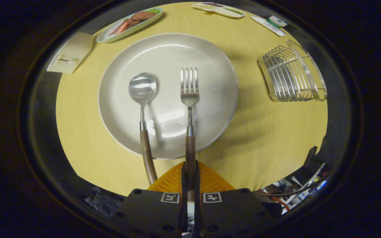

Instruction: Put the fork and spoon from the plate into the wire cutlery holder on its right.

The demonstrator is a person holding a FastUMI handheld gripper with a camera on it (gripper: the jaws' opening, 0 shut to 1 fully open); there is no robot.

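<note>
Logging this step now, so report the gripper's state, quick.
Gripper: shut on the fork, both fingers clamped on its wooden handle; the fork's head lies on the plate.

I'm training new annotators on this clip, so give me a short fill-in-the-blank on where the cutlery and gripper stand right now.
1. The gripper is shut on the wooden handle of the ____.
2. The spoon lies with its bowl on the ____.
3. The wire cutlery holder holds ____ pieces of cutlery.
4. The fork lies to the ____ of the spoon.

Missing words: fork; plate; no; right
</note>
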